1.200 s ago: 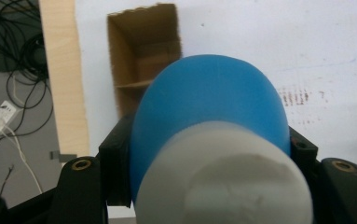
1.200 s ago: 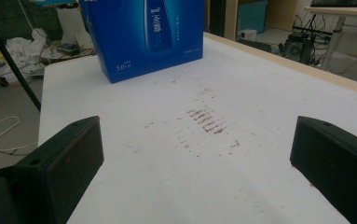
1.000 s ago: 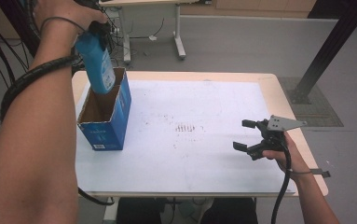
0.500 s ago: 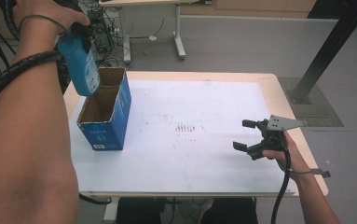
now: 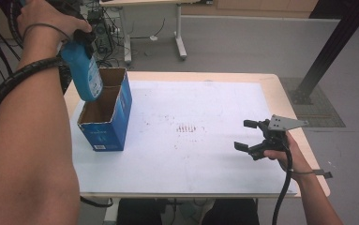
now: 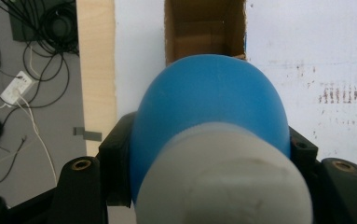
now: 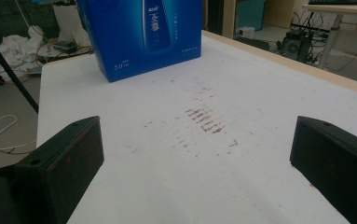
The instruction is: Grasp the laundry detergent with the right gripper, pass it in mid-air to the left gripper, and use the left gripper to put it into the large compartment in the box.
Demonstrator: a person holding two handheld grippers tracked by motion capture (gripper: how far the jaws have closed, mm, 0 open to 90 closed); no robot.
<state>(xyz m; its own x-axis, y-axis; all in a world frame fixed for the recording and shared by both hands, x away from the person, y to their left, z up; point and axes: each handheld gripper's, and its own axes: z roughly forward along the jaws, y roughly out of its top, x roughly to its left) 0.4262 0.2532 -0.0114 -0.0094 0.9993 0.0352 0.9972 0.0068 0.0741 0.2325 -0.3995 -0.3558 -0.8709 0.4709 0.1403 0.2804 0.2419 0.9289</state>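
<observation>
Left gripper [image 5: 84, 40] jaws pinch a smooth, rigid-looking blue bottle [image 5: 84, 75] near its cap, at ten o'clock above the open box [image 5: 106, 125]; right gripper [image 5: 252, 137] jaws spread.

Directly beneath the left gripper [image 5: 84, 40] and the blue plastic bottle [image 5: 83, 75] clamped in it, the open-topped blue cardboard box [image 5: 106, 112] is found, its mouth unobstructed. Ahead of the right gripper [image 5: 250, 136], bare white table sheet [image 5: 205, 154] is offered up to that box, well apart
</observation>
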